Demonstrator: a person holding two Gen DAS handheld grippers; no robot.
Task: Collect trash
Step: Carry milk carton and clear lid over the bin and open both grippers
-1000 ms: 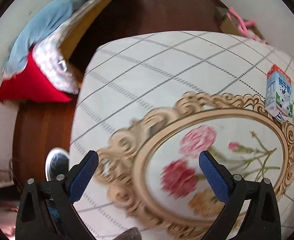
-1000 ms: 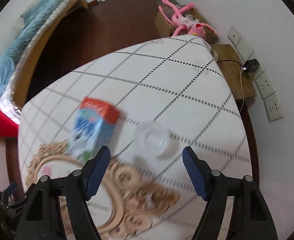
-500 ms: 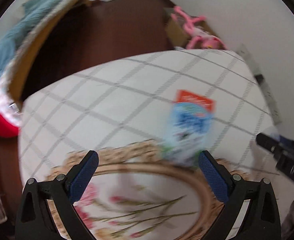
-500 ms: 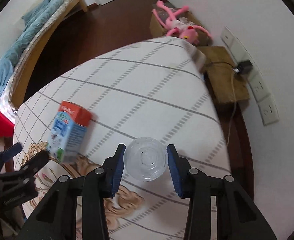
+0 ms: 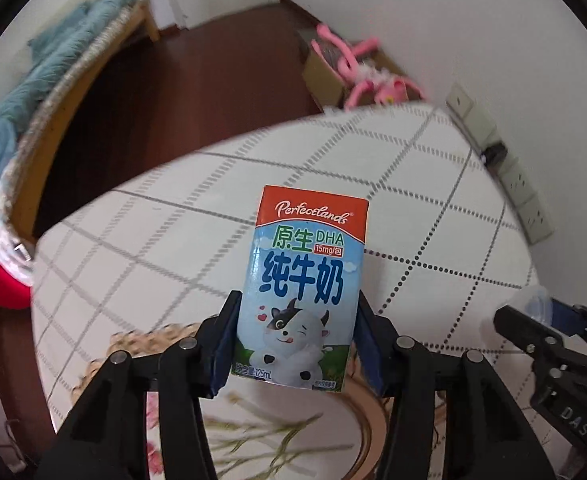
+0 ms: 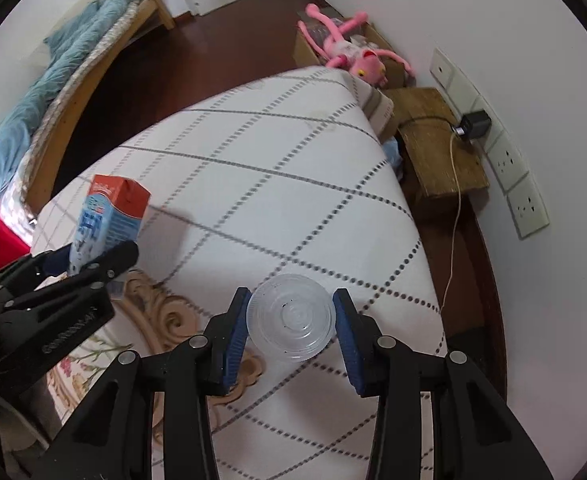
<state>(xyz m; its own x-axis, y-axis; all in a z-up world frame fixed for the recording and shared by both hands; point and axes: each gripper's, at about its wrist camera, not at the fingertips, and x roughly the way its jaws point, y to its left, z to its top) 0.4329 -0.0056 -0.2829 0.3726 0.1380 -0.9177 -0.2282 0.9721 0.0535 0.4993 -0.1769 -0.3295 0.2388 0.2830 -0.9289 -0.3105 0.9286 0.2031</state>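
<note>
Table (image 6: pixel 277 184) draped in a white cloth (image 5: pixel 181 240) with a grid of grey dashed lines; far corner points toward the wall, cloth hanging over the far and right edges. Near the left edge lies an oval mat (image 6: pixel 161 312) with a tan scrolled border and a floral print on pale ground. Milk carton (image 5: pixel 301 288) stands at the mat's far rim, clear plastic cup (image 6: pixel 291 322) near the right edge just beside the mat; whether either touches the cloth cannot be told.
</note>
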